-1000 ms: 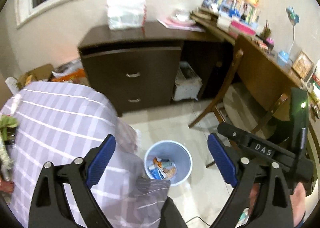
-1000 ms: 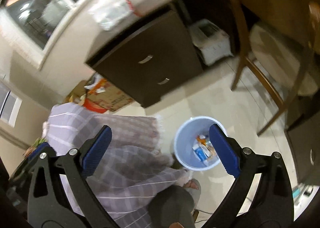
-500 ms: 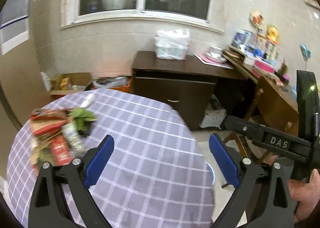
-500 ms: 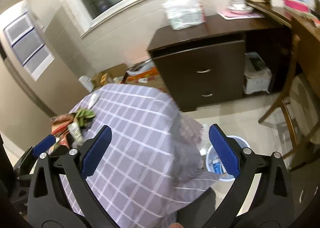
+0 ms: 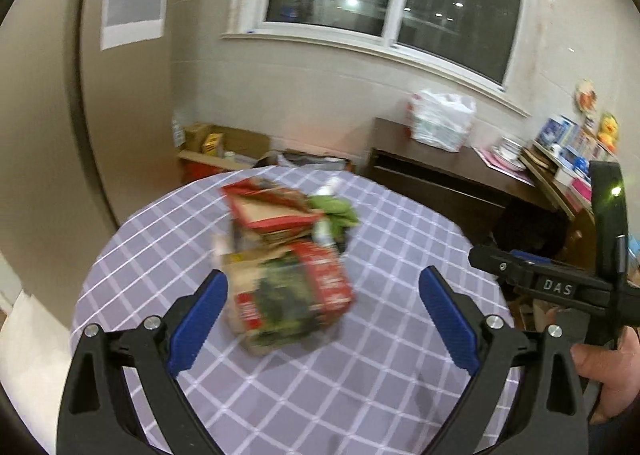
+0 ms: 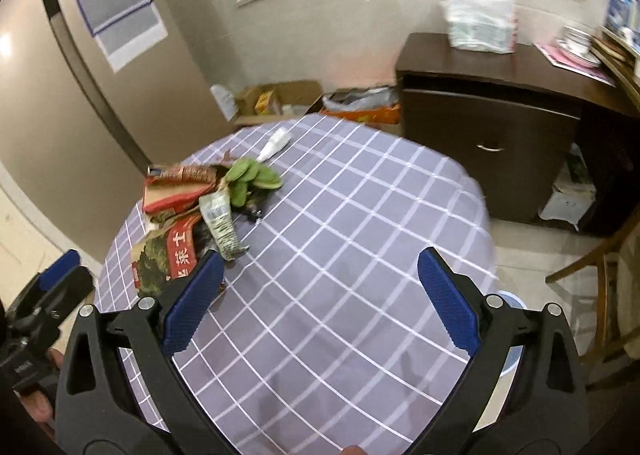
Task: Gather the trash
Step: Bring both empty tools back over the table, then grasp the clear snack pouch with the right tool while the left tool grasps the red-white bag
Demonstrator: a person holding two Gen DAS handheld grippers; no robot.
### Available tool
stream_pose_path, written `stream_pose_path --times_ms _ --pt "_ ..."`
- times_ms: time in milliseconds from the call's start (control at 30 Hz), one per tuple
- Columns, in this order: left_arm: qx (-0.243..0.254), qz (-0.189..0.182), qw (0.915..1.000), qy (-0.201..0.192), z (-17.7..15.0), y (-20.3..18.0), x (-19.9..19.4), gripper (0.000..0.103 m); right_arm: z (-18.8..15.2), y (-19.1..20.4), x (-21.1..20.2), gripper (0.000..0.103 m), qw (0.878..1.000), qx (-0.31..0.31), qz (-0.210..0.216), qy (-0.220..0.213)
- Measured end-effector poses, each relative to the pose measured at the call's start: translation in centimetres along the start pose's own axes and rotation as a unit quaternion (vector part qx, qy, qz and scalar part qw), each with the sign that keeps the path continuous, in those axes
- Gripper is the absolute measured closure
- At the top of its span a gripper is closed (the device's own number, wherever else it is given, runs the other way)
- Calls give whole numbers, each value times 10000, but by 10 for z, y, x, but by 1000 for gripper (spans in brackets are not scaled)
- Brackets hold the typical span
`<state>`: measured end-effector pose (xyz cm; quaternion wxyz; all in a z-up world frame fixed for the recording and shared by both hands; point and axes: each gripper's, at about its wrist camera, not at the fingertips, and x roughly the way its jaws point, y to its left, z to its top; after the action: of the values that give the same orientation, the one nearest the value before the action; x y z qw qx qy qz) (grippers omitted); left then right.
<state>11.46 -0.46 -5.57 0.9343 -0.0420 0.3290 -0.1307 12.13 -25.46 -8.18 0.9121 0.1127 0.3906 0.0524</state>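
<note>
Our left gripper (image 5: 322,305) hangs wide and empty over the red-and-green printed carton (image 5: 290,293) in the trash heap on the round grey checked tablecloth (image 5: 384,371); our right gripper (image 6: 318,305), equally spread, holds nothing; we risk a glancing pinch — the flattened carton could slide and scatter the green leaves (image 6: 252,177) floorward.

Both views have swung up from the floor bin to the trash pile (image 5: 286,259) on the table (image 6: 360,255)

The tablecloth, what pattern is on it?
The tablecloth is purple-grey with a white grid check, clearest in the right wrist view.
</note>
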Motion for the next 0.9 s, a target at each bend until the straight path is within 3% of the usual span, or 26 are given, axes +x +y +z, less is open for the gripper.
stream_pose_path --times_ms 167,400,633,767,833,900 --pt "-261 193 9994 69 -7 36 1 9 1 22 40 8 9991 -283 107 311" --pt "-508 380 9978 172 -12 70 9 9 6 47 106 47 9916 -773 485 919" --pt "-554 638 9961 265 -5 93 26 8 8 72 125 49 9788 -1164 1286 1086" --pt "-609 745 9949 291 7 107 37 8 9 79 137 54 9744 -1341 1322 1231" --pt "-600 773 9947 299 13 108 44 8 9 81 143 71 9742 -1311 1331 1267" --pt "-521 777 9951 316 21 110 53 8 10 77 142 80 9753 -1211 1363 1249"
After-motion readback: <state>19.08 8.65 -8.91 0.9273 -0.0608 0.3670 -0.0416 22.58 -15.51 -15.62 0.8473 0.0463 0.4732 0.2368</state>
